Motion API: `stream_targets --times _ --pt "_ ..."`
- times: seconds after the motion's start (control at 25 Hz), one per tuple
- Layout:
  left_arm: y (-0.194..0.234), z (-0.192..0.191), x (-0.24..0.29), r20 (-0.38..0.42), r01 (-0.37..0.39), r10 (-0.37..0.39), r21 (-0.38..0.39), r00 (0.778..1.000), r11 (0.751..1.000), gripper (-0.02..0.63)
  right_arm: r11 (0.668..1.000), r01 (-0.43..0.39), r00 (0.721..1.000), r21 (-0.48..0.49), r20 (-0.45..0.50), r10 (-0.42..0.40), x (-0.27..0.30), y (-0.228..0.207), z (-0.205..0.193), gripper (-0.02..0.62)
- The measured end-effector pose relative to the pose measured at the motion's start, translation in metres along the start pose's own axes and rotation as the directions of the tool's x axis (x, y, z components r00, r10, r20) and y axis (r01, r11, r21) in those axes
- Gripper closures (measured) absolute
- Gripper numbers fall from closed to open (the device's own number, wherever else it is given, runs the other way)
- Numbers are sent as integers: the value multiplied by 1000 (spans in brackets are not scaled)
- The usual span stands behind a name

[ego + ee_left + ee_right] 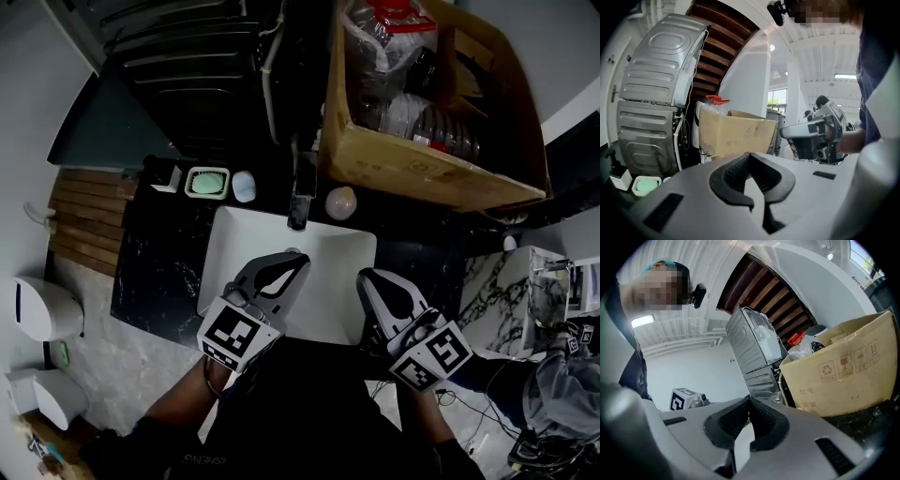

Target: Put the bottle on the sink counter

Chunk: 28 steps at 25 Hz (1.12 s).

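Observation:
Several clear plastic bottles point(427, 122) with red labels lie in an open cardboard box point(422, 173) on the black counter behind the white sink point(230, 253). My left gripper point(300, 256) hangs over the basin, shut and empty. My right gripper point(364, 276) is beside it over the basin's right edge, also shut with nothing in it. In the left gripper view the jaws point(750, 154) meet at the tips in front of the box point(736, 133), with the right gripper point(818, 133) to the right. The right gripper view has its closed jaws point(749, 401) facing the box point(843, 371).
A faucet point(300, 202) stands behind the basin. Along the back counter sit a green soap dish point(207, 182), a pale oval object point(244, 186), a pinkish ball point(341, 202) and a small dispenser point(167, 178). A grey appliance point(656, 93) rises behind them. A white wall dispenser point(42, 309) is far left.

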<state>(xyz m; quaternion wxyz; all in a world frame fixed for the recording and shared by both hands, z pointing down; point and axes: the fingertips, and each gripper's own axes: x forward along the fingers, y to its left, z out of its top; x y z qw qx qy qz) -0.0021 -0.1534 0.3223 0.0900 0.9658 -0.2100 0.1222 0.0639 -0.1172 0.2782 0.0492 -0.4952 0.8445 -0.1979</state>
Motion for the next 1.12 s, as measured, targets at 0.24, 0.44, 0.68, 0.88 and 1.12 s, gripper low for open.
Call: stream_targets --times 0.24,0.44,0.68,0.88,1.12 --pt "2 -1 0 -4 -17 17 -4 1000 1000 598 1000 -13 1000 -4 -12 13 2 1 -3 571" --pt "0 -2 2 -7 -19 19 -5 1000 1000 598 1000 -17 1000 -1 -15 16 1 0 -5 571" --pt "-2 -3 6 -15 -18 18 -11 1000 1000 598 1000 -14 1000 12 -18 14 0 -3 -7 571" --pt "-3 -4 7 -19 -21 20 -9 1000 1000 598 1000 -16 1000 14 -20 16 -2 -4 -8 571" --pt "-8 -3 6 -17 -25 25 -11 1000 1000 598 1000 -21 1000 13 -21 21 -6 -2 -7 571"
